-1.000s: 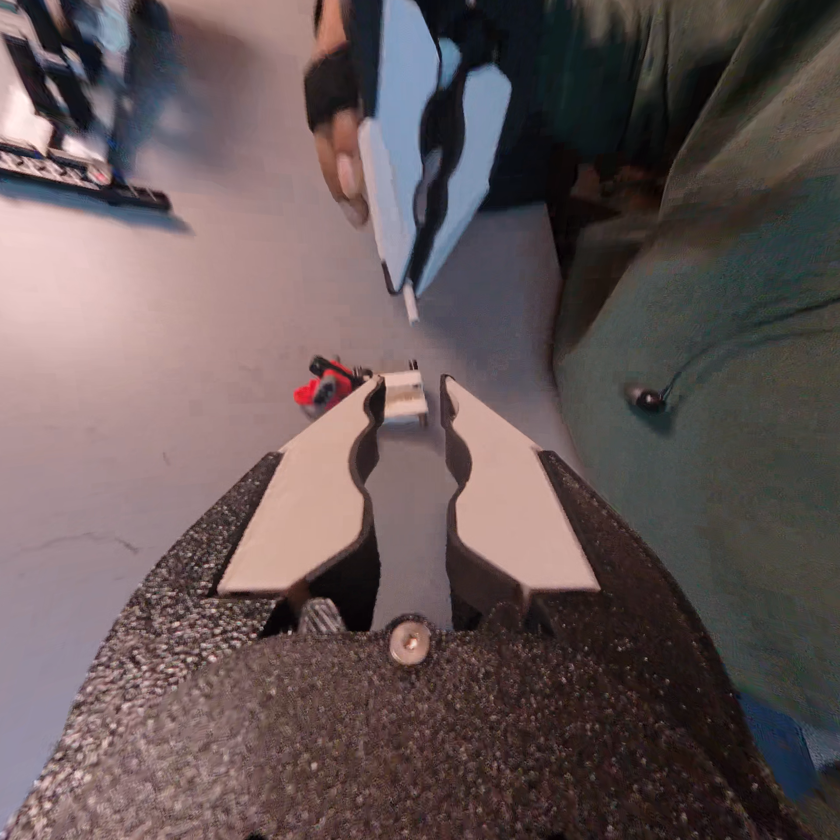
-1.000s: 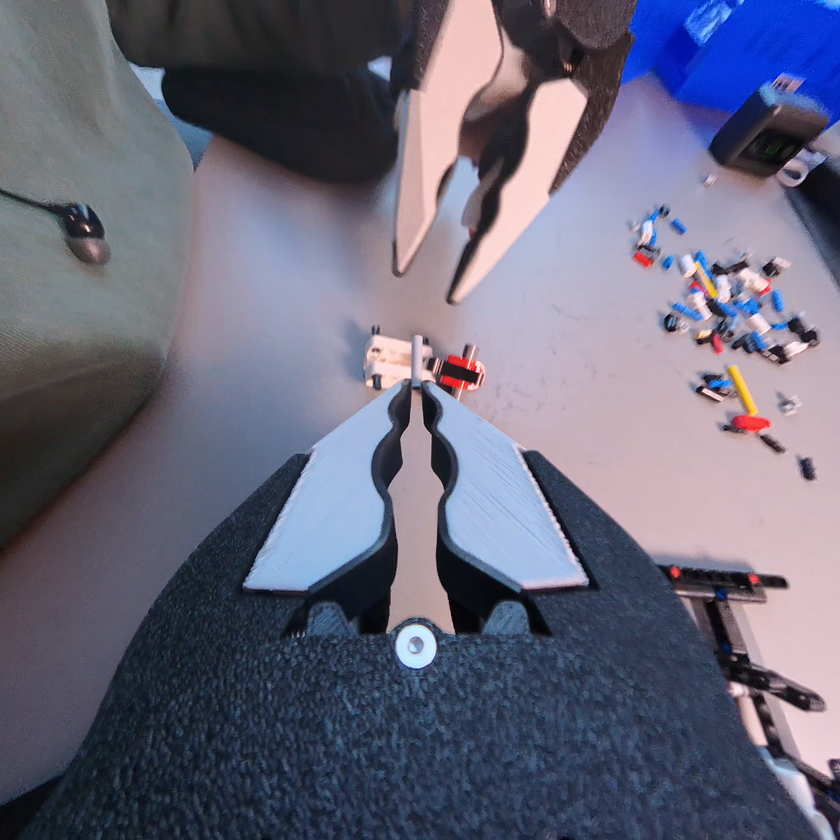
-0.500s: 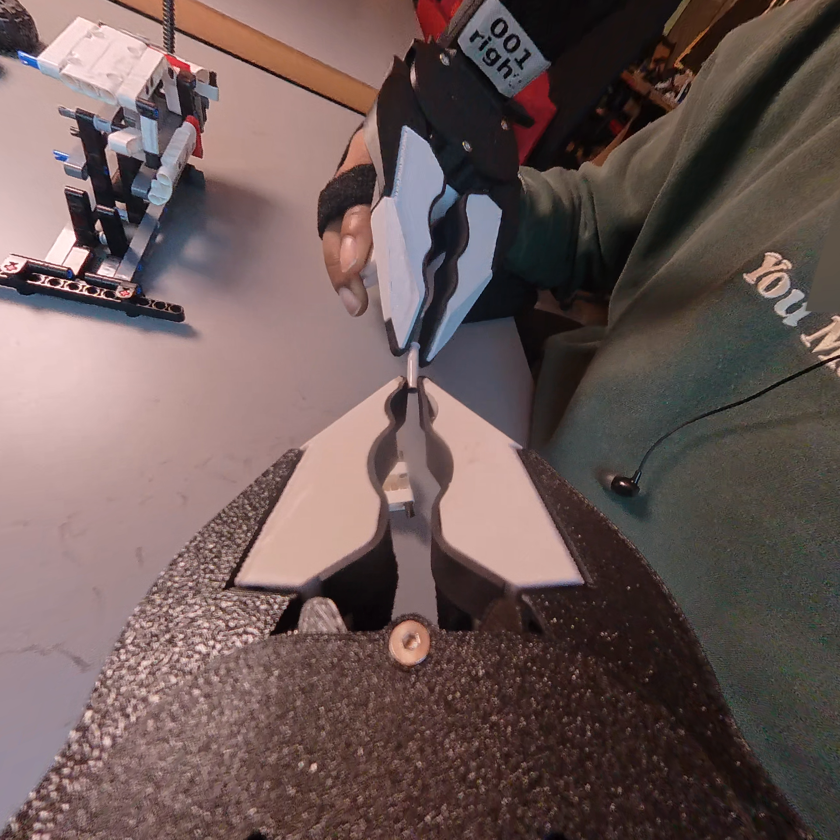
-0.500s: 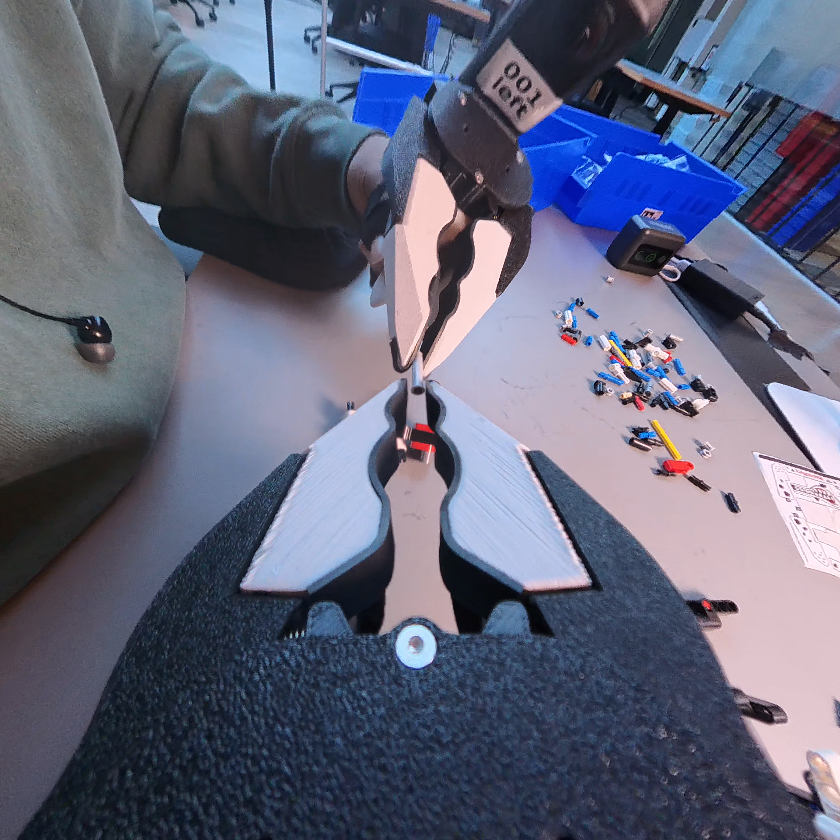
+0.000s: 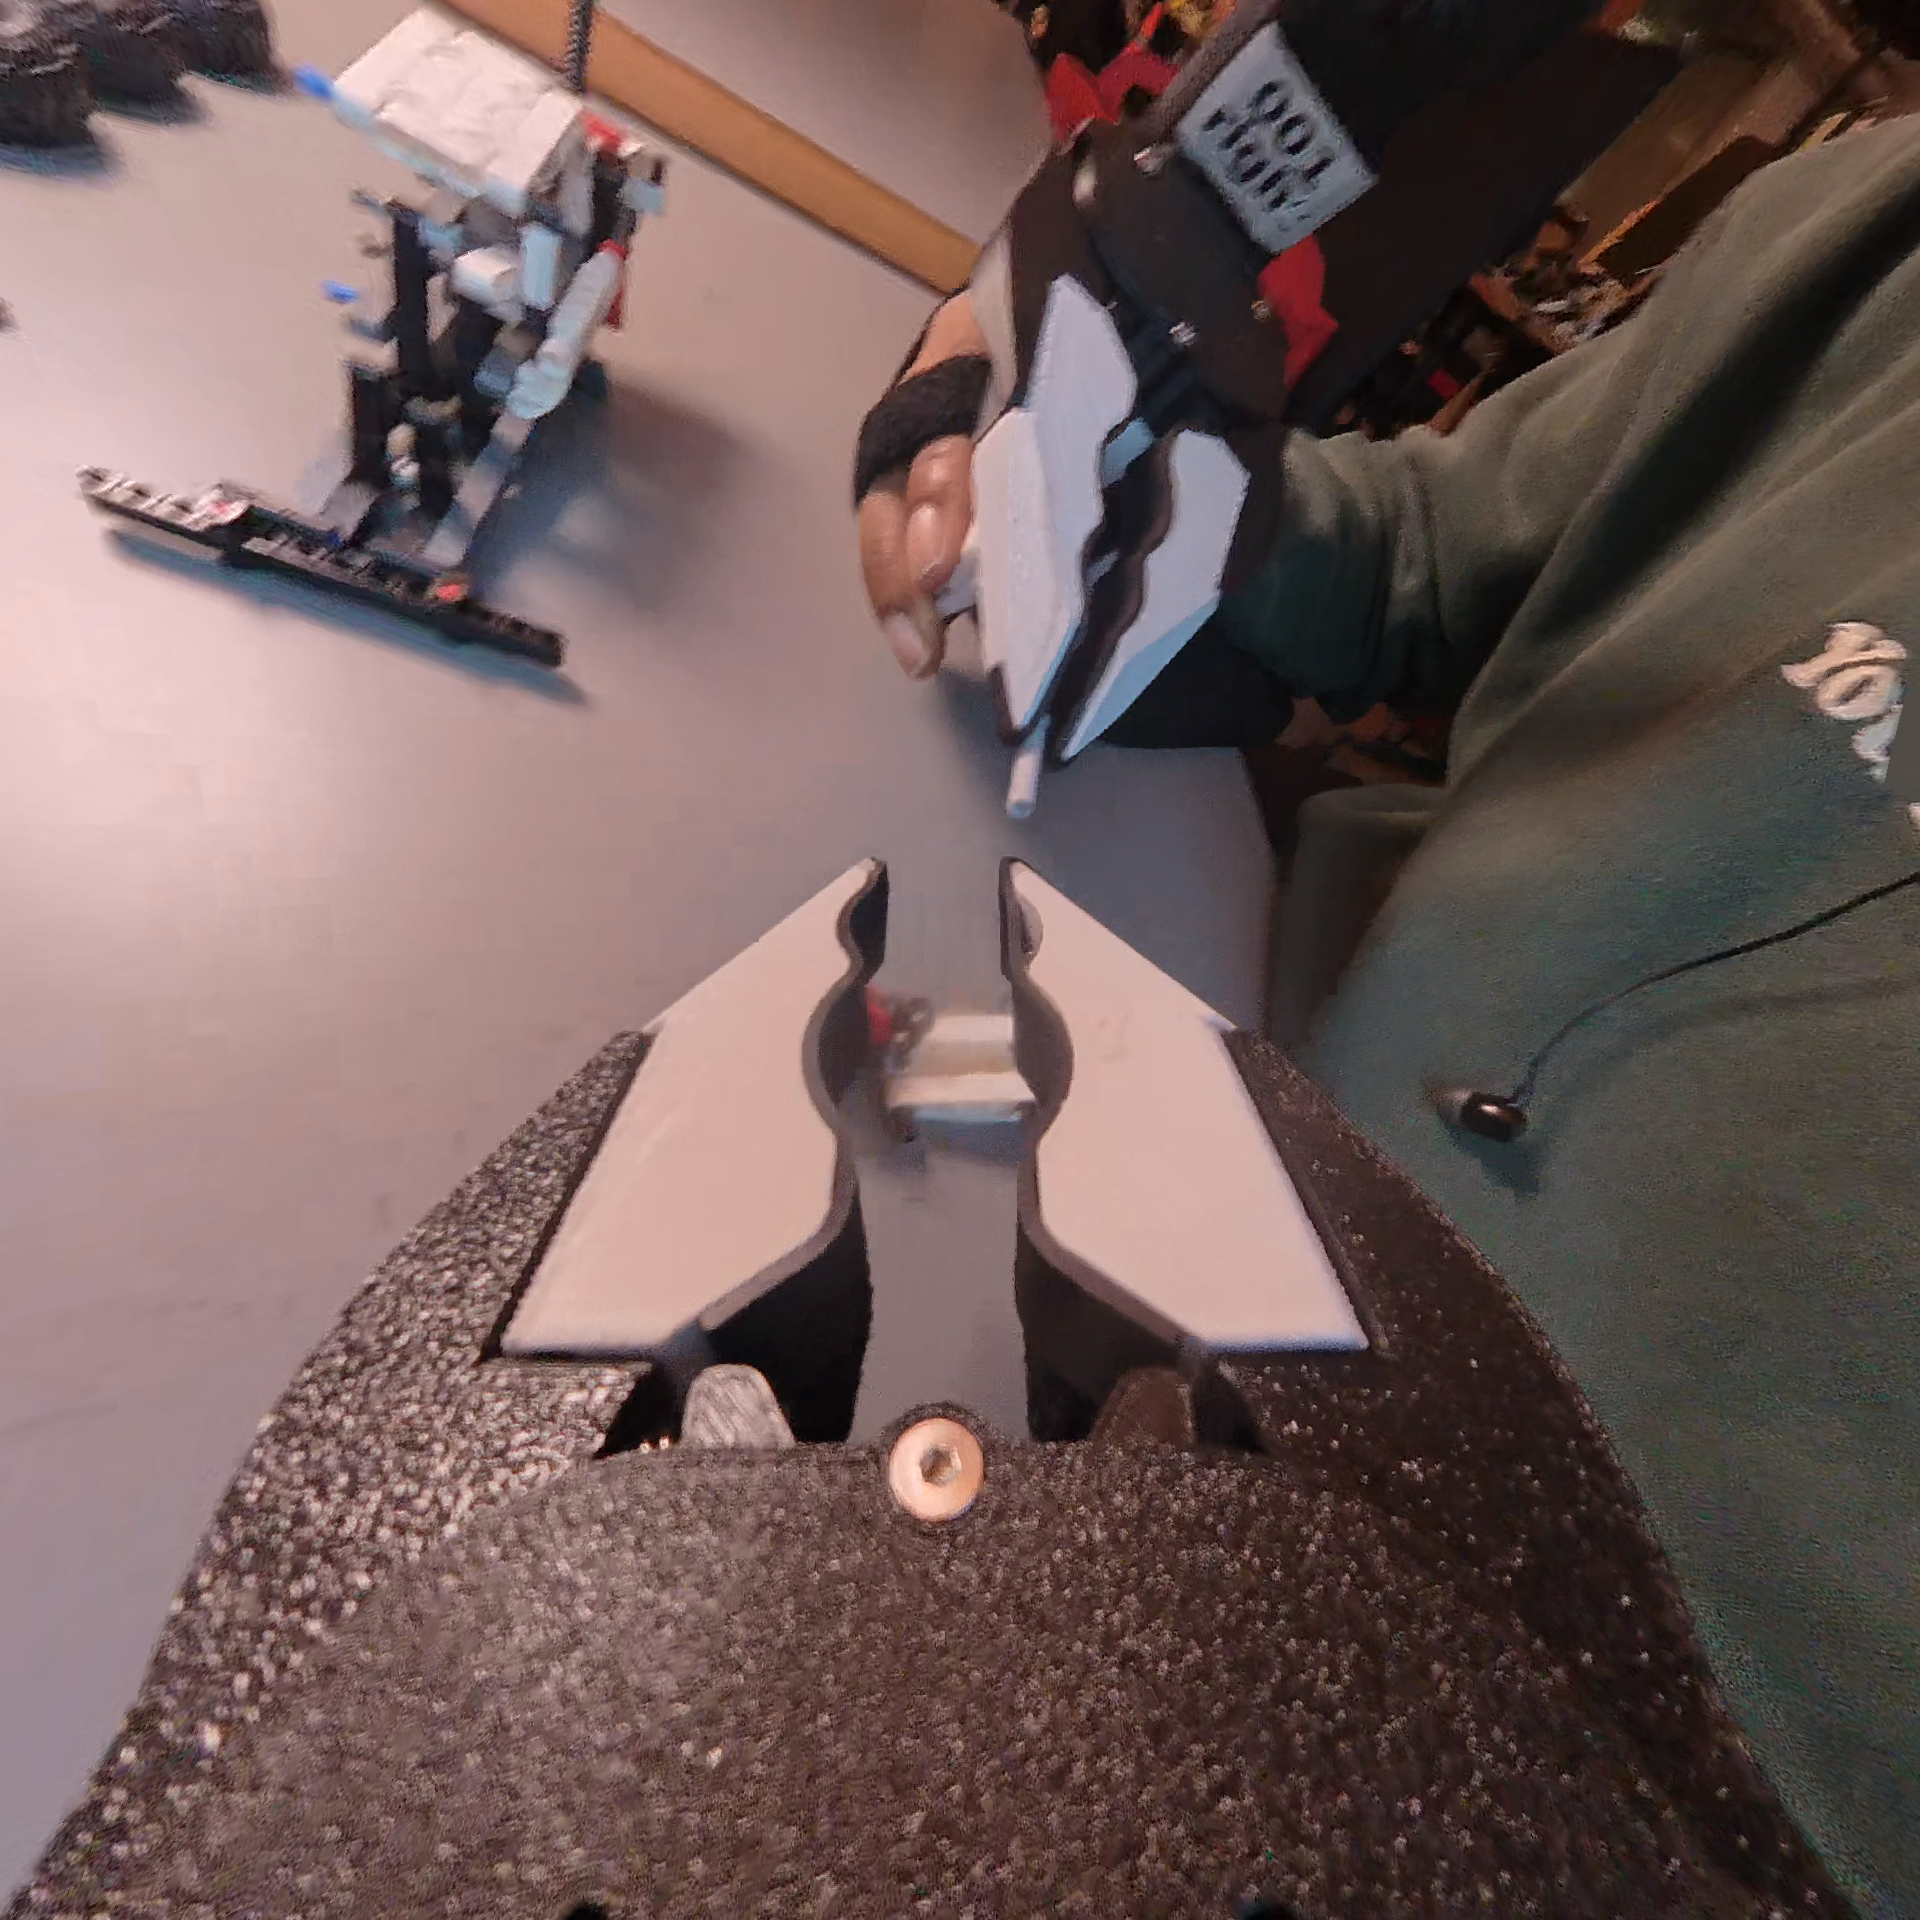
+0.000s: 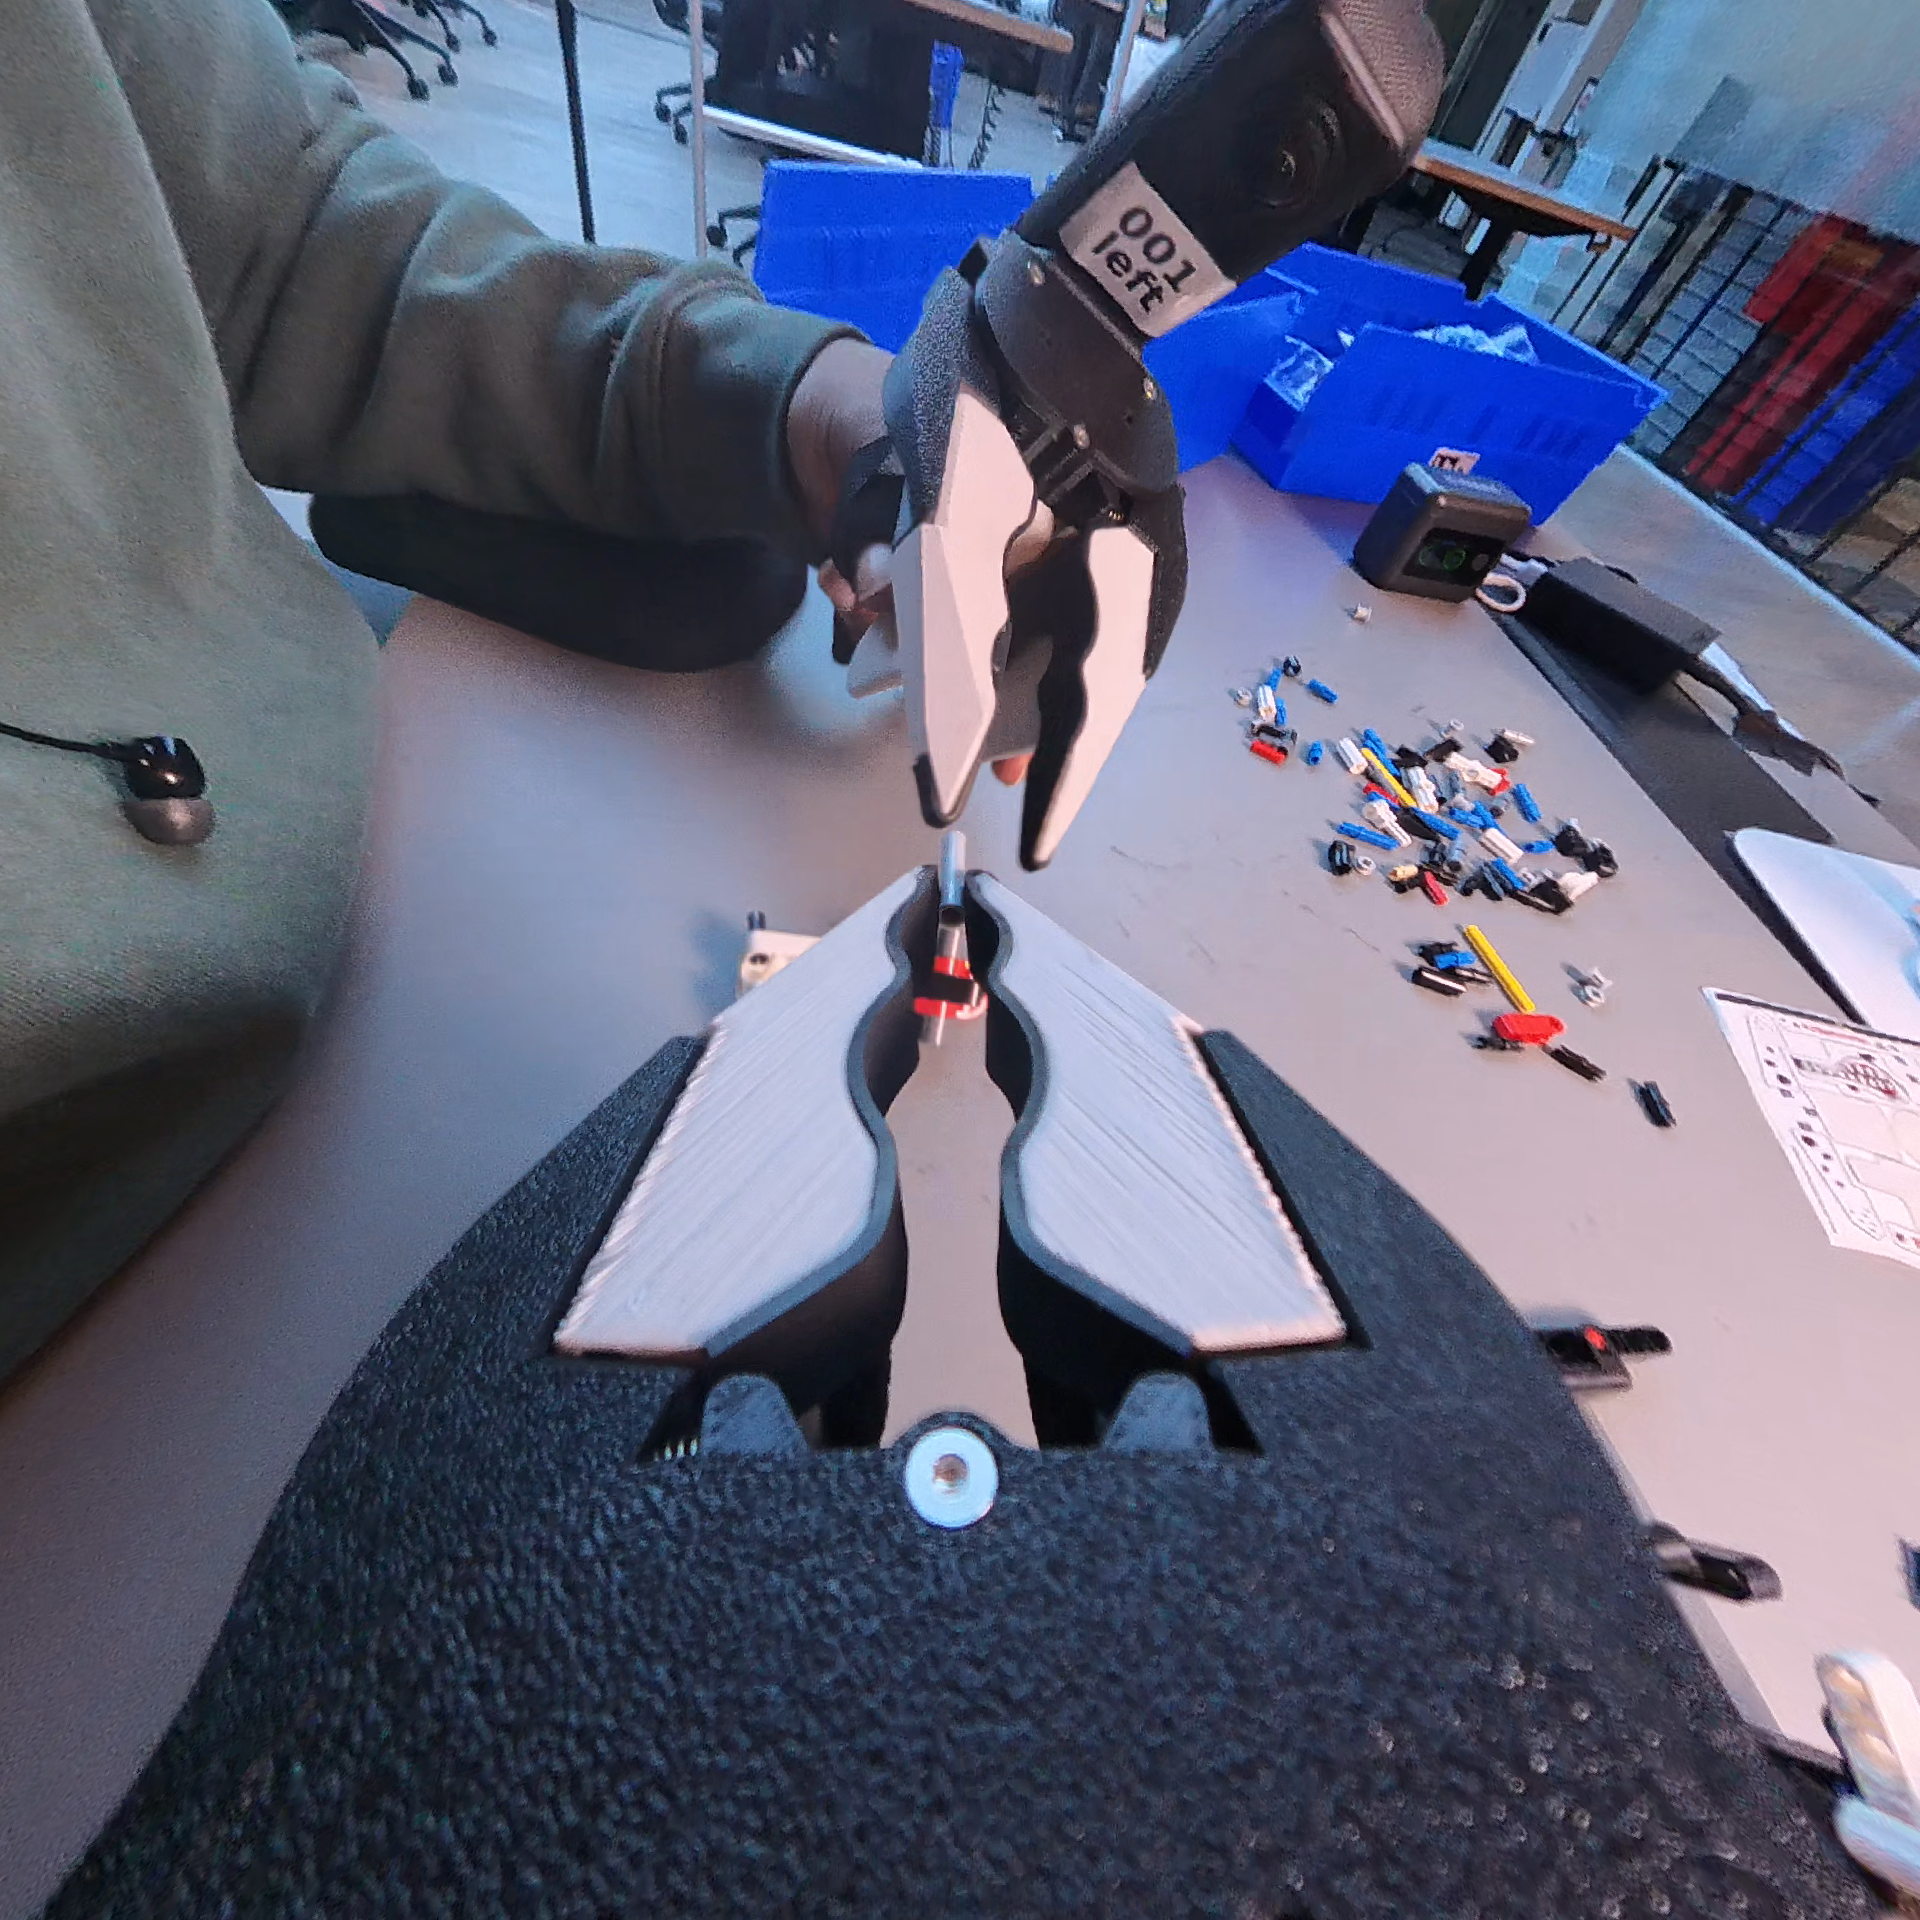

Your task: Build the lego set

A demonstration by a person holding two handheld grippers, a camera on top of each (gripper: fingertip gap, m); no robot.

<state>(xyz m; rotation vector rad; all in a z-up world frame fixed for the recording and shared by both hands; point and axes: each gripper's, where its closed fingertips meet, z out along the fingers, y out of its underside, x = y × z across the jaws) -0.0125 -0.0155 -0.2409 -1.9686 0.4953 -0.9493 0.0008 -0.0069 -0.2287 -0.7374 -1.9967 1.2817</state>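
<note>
My right gripper (image 6: 949,883) is shut on a thin grey axle (image 6: 952,860) whose end sticks out past the tips. It also shows in the left wrist view (image 5: 1081,727) with the axle (image 5: 1023,781) pointing down at the table. My left gripper (image 5: 943,883) is open and empty, just short of the axle's end. In the right wrist view the left gripper (image 6: 987,831) hangs just above the axle. A small white piece (image 5: 961,1081) with a red part (image 5: 881,1013) lies on the table under the left fingers. The white piece also shows in the right wrist view (image 6: 769,951).
A partly built black and white model (image 5: 488,291) stands at the far left on the grey table (image 5: 312,831). A pile of loose pieces (image 6: 1455,810), a yellow axle (image 6: 1496,966), an instruction sheet (image 6: 1839,1122), a black device (image 6: 1439,540) and blue bins (image 6: 1455,416) lie to the right. A green sweatshirt (image 5: 1610,935) is close by. Both grippers' tips are close together, under 4 cm apart.
Both grippers rose from the table. Half a second ago the left fingers were nearly shut at the axle's end; now they have opened and drawn back from it. The right gripper kept hold of the axle.
</note>
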